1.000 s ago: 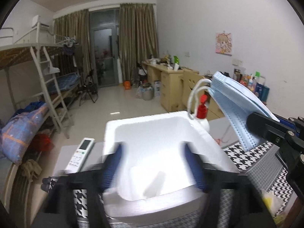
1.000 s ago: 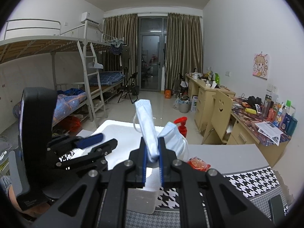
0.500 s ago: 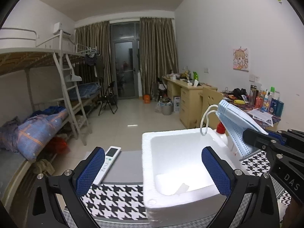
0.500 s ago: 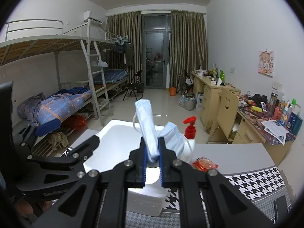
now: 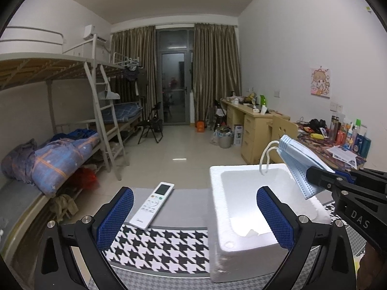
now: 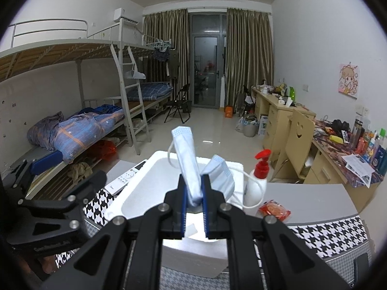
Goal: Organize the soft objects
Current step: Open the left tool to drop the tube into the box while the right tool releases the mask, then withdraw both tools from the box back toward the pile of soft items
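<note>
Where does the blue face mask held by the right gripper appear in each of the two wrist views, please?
Left wrist view: the blue face mask is at the right, slanting up from the right gripper over the white foam box.
Right wrist view: the mask stands at the centre, pinched between the closed jaws above the box.
Shared landmark: the white remote control left of the box.
</note>
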Demonstrator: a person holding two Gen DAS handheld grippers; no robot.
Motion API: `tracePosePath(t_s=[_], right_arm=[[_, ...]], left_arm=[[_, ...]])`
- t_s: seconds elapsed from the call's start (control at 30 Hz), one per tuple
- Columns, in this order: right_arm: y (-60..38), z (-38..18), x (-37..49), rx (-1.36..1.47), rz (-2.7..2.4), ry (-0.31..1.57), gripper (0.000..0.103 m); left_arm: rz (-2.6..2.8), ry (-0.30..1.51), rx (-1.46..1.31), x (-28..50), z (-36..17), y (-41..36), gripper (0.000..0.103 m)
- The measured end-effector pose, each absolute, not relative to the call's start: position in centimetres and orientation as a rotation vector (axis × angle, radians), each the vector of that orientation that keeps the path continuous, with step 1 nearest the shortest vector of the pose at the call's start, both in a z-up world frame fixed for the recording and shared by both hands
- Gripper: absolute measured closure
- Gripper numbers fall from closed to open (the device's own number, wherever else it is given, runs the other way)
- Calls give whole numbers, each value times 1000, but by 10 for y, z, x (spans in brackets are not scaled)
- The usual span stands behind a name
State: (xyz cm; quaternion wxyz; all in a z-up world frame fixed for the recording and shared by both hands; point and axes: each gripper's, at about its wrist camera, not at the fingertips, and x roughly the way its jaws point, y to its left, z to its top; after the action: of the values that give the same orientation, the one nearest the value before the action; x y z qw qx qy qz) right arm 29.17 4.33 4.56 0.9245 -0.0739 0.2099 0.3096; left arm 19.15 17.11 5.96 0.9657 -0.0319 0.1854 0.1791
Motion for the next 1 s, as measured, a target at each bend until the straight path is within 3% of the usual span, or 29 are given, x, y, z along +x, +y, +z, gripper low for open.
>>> tracePosePath(t_s=[0.53,0.63,0.7,0.77,1.0], right_arm=[[58,28,316,-139,662,531,87],[61,25,318,-141,661,547,74],[63,25,318,-139,656,544,44],[64,26,318,-148,653,543,31],[67,27,309,-175,666,525,30]], left_arm=[[405,381,-87,178,55,185,1],[406,381,-87,178,55,186,1],[402,382,-84,178,55,184,1],[403,383,-79,178,54,186,1],[397,386,-83,176,53,185,1]])
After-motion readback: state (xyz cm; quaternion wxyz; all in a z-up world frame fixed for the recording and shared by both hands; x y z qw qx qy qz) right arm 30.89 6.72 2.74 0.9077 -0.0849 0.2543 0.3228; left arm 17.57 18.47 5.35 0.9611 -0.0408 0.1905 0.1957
